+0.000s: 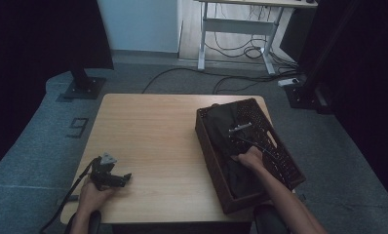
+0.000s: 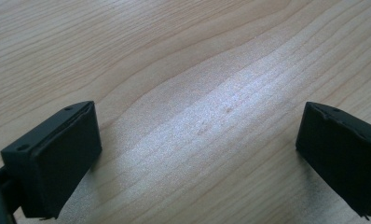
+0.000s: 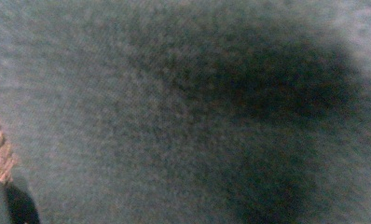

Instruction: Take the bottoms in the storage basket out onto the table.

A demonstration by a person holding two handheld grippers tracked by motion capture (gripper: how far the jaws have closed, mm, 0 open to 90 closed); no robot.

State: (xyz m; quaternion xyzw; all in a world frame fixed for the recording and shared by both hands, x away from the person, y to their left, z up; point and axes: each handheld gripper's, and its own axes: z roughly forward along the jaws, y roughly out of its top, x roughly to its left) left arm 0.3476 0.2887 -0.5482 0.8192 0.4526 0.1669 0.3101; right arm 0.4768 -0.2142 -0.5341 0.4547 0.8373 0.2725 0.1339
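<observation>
Near the tabletop's (image 1: 148, 131) front-left corner, the left gripper (image 1: 126, 177) is gaping empty, while the right gripper (image 1: 238, 130) is reaching into the basket's (image 1: 214, 161) dark cloth (image 3: 183, 112), grip untellable.

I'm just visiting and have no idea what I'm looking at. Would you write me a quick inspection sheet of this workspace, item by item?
Surface: light wooden table, bare wood across its middle and left.
Job's things: dark brown perforated basket on the table's right side, with dark cloth inside.
Clutter: nothing seen on the table.
Grippers: left gripper low at the table's near left, jaws wide apart, nothing between them. Right gripper is down in the basket over the cloth; its jaws cannot be made out.
Cables: a cable trails from the left gripper off the near edge; more cables lie on the floor.
Surroundings: grey carpet, a white-legged desk behind, dark stands at both sides.
</observation>
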